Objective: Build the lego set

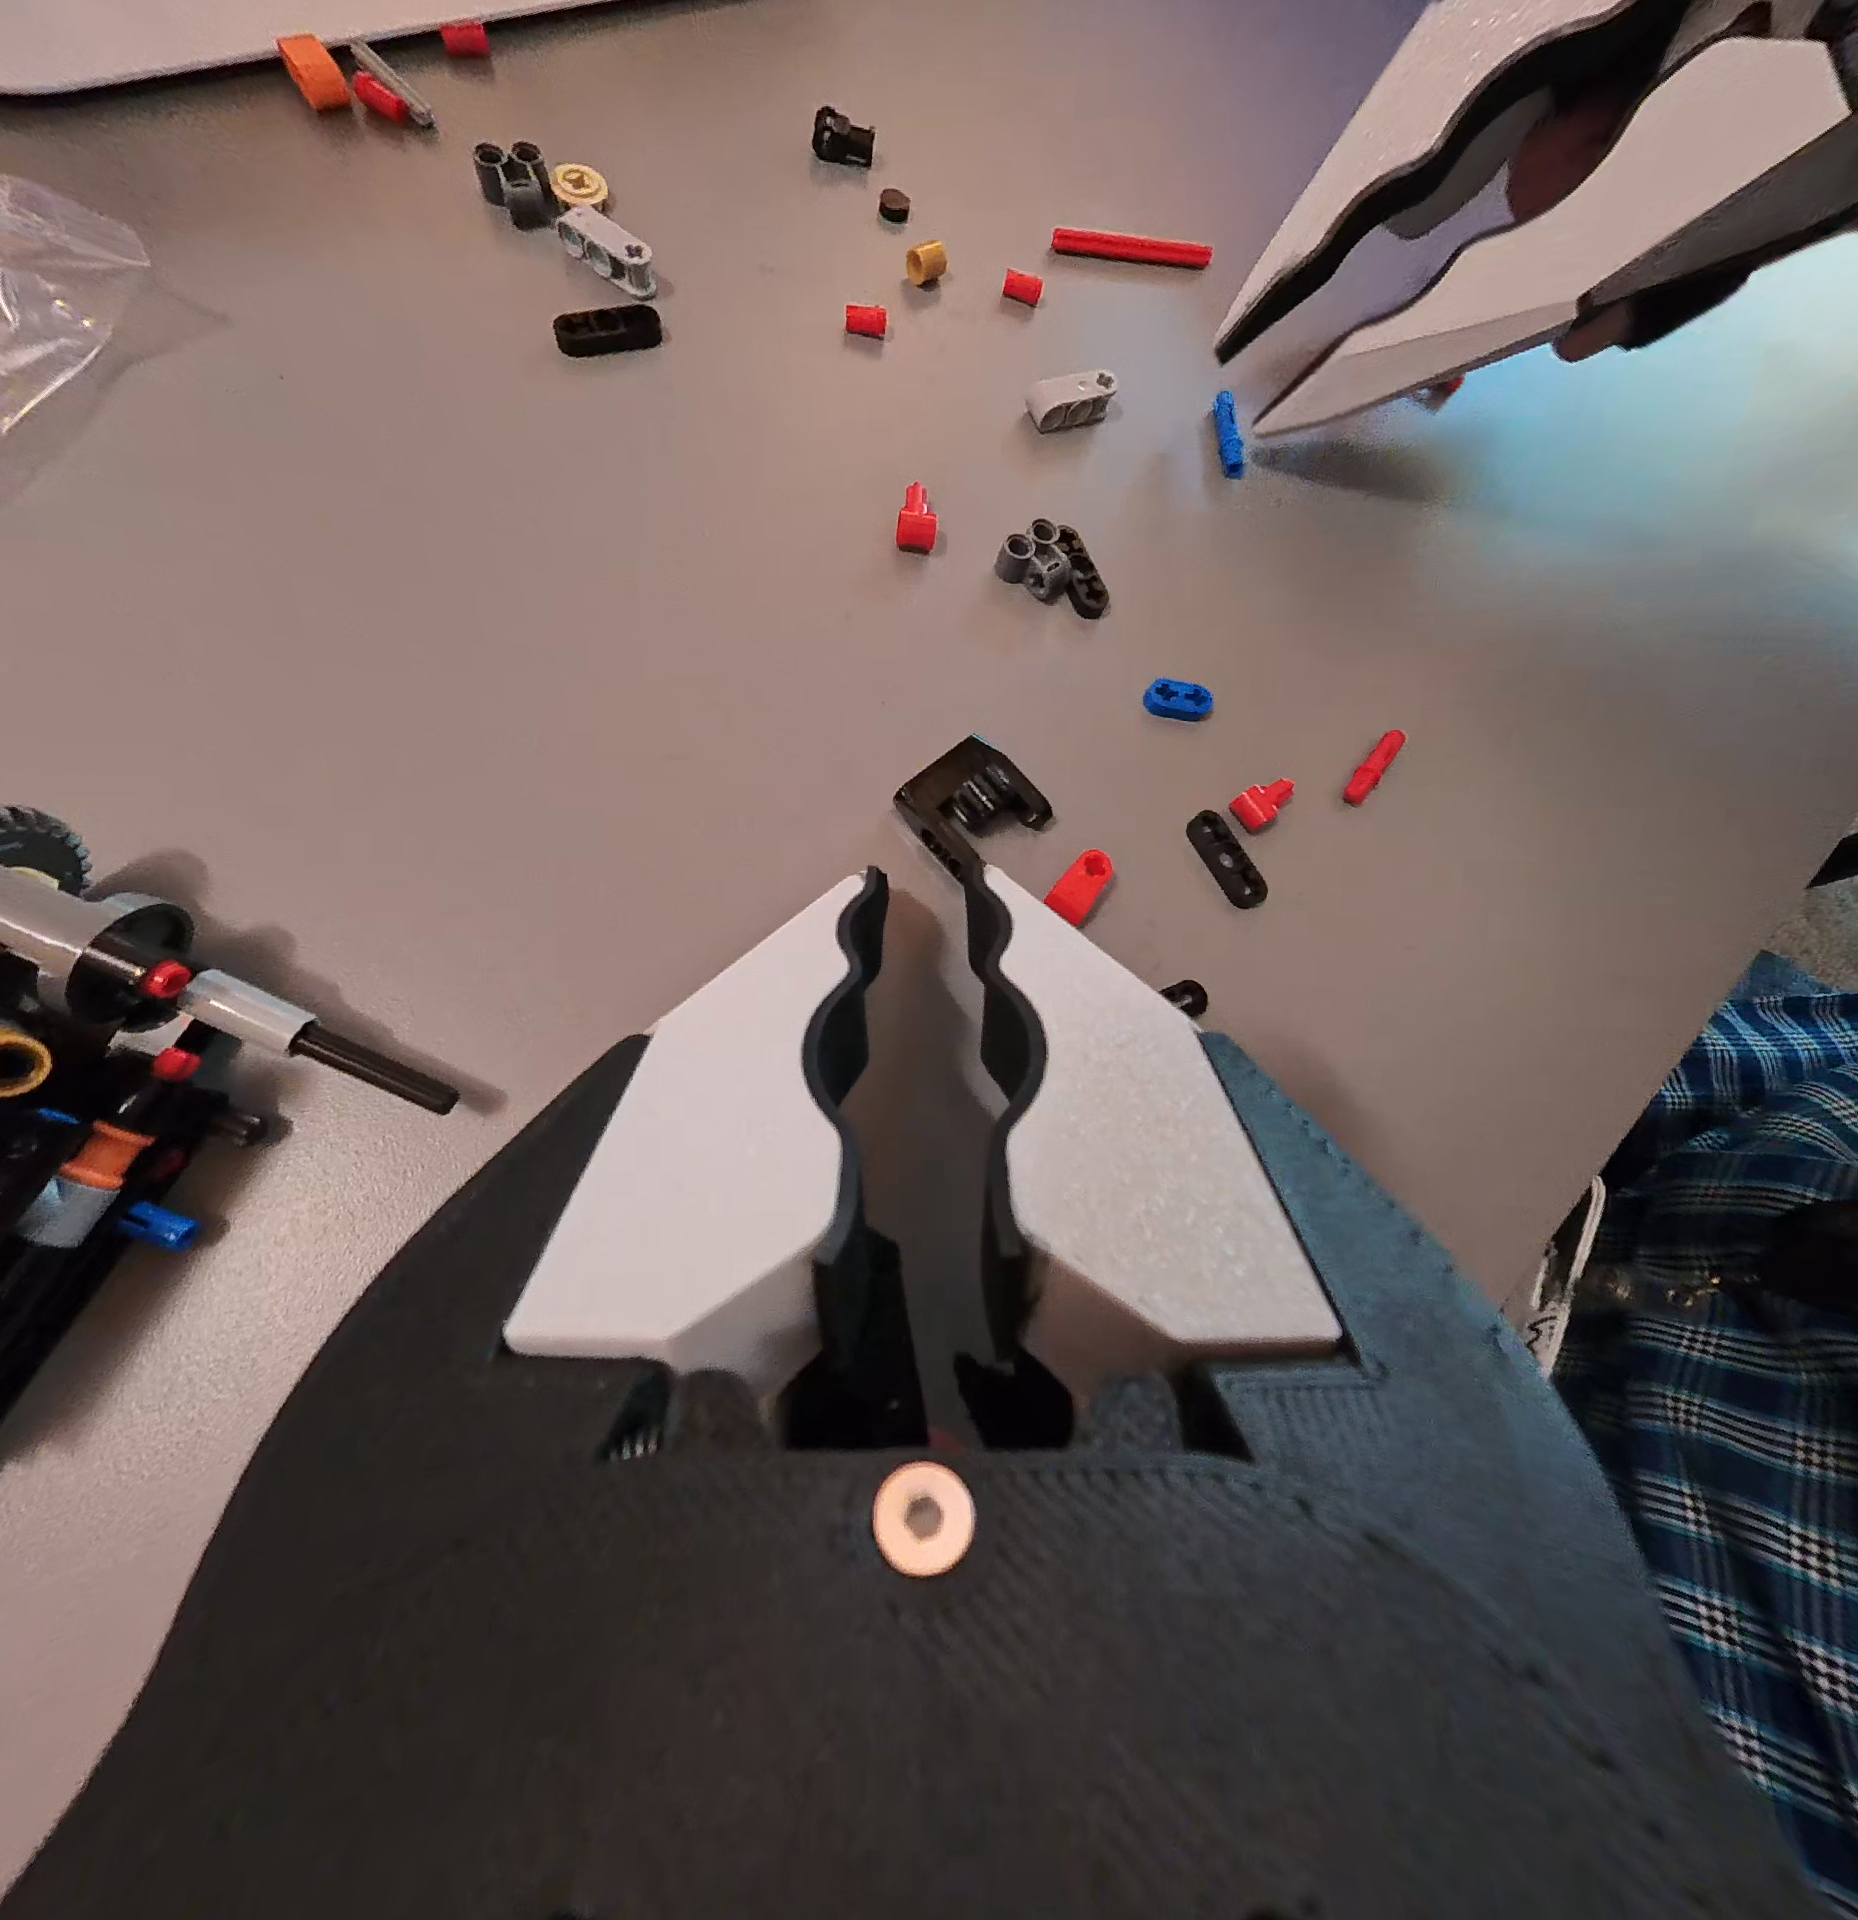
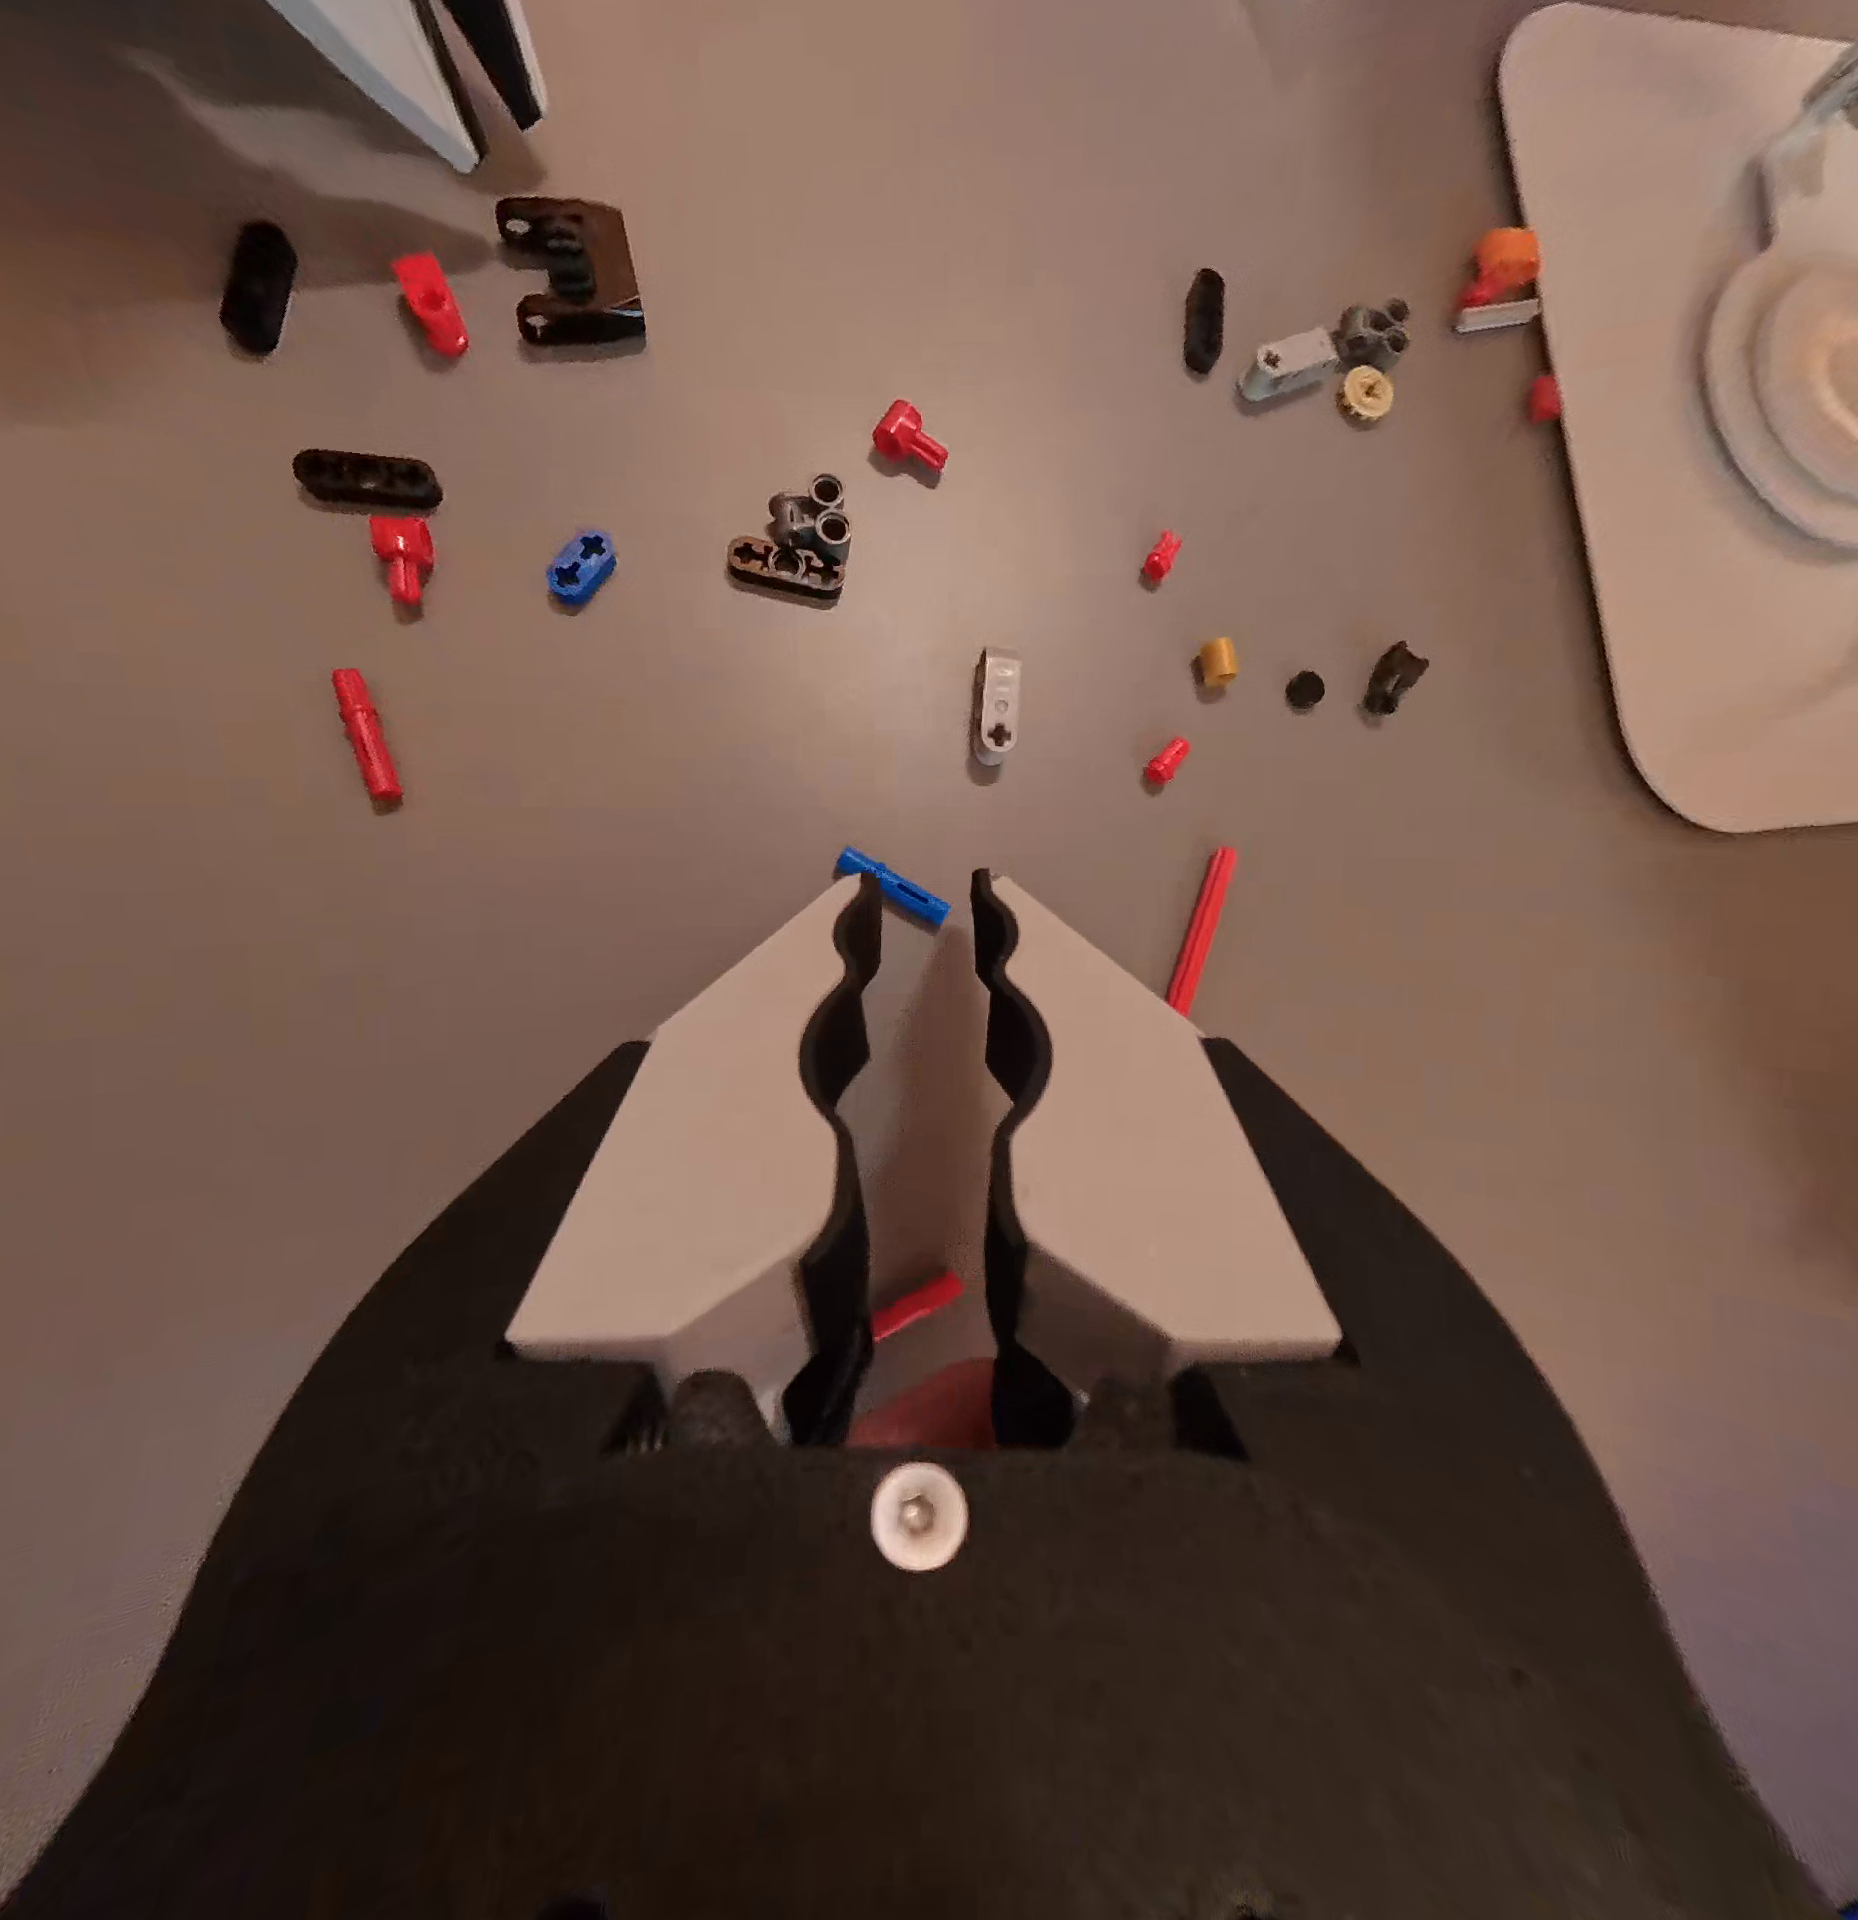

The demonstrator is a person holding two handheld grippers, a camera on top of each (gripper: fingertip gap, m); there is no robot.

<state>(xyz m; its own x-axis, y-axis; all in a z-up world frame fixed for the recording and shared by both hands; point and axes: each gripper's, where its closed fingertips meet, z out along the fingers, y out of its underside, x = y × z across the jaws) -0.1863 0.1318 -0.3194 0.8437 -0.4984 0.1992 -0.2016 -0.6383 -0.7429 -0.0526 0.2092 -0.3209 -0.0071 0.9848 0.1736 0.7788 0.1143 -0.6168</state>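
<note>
The right hand-held gripper is lowered over the table with its jaws spread and nothing between them. Its tips sit at a small blue pin, which lies flat and slantwise across the left fingertip; whether they touch cannot be told. In the left wrist view the same blue pin lies just beside the tips of the right hand-held gripper.

The left hand-held gripper is likewise spread and empty, with a black bracket just beyond its tips. The part-built model rests at the left edge of the table. Loose pieces lie scattered well apart: a long red axle, a blue link, a grey link.

Handling, as judged: the blue pin is light, rigid plastic, smooth and round, so it is likely to roll or skid when nudged. Take hold across its middle, with the jaws square to its long axis. Close gently; an off-centre pinch may flick it away.
</note>
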